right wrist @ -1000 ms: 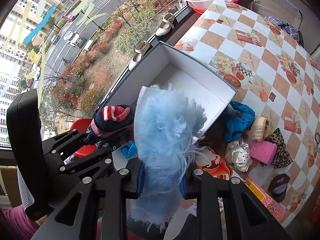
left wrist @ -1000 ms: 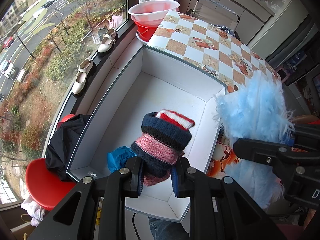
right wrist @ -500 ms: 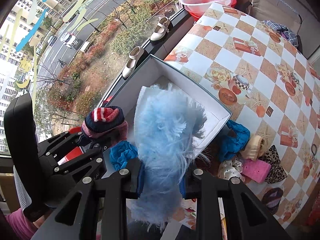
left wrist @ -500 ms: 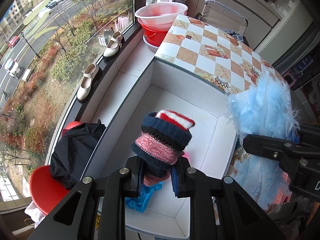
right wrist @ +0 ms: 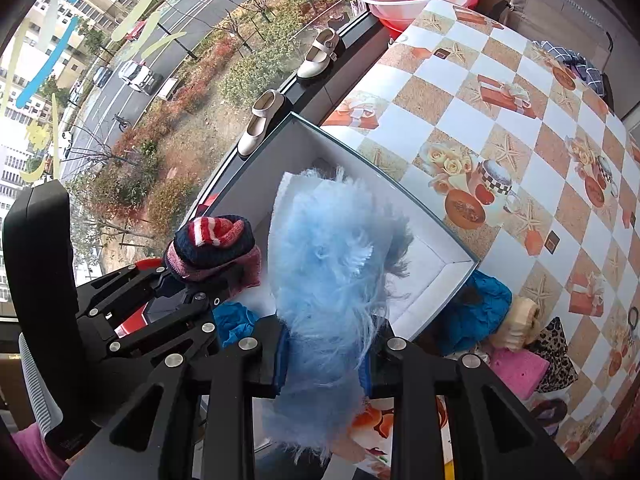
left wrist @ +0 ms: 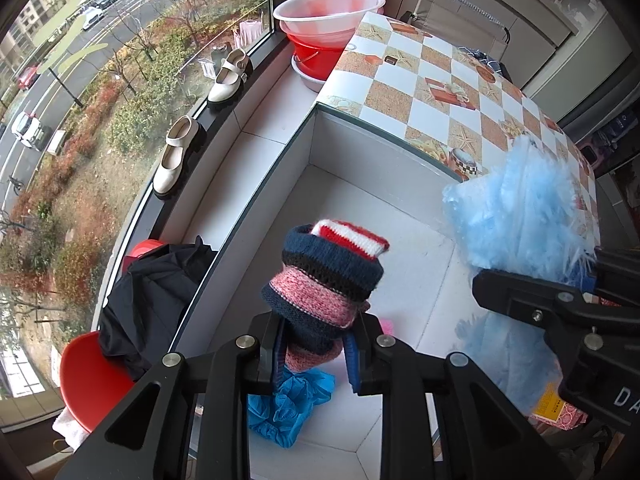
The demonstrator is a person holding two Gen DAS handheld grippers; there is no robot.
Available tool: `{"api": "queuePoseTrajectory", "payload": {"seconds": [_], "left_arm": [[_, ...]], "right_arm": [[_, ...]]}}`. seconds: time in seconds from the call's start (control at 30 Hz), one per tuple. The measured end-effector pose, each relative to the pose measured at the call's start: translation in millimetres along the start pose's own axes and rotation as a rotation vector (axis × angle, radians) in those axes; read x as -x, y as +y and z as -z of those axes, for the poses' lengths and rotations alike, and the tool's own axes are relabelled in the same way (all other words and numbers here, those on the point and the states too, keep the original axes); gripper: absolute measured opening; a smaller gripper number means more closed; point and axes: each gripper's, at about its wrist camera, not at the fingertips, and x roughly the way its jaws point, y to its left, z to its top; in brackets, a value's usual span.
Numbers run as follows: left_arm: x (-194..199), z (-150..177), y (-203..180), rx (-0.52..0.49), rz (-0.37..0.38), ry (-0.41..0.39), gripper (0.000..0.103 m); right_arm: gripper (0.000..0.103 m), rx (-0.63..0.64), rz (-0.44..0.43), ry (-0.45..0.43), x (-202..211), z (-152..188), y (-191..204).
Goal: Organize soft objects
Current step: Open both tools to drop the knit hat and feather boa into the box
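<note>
both tongs loaded over the white box (left wrist: 400,208)
your left gripper (left wrist: 316,354) pinches the knit roll (left wrist: 328,276), right gripper (right wrist: 326,354) pinches the blue fluffy piece (right wrist: 332,264); release early and fluff could snag the rim.

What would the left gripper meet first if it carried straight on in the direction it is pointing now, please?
Probably the white floor of the open box: the left gripper, shut on the knitted sock bundle, points down into it. Depth is hard to judge.
</note>
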Motion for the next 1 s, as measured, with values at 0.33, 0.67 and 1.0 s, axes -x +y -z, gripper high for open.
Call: {"api": "queuePoseTrajectory", "payload": {"seconds": [0.33,0.67,1.0], "left_arm": [[-3.3,2.8,-5.4,-0.008,-0.016,0.000,0.077],[-6.5,-0.1,7.2,0.096,0.099,0.039,0.096],[20.8,-0.9,-30.9,0.000,0.254,0.088,0.096]], "right_arm": [[0.076,-0.015,-0.027,0.011,-6.1,-3.0,-3.6],[0.103,-0.104,0.003,-0.004,8.7,1.8,-25.8],[0.103,-0.285,-0.079,-0.034,56.4,29.7,-73.9]]}}
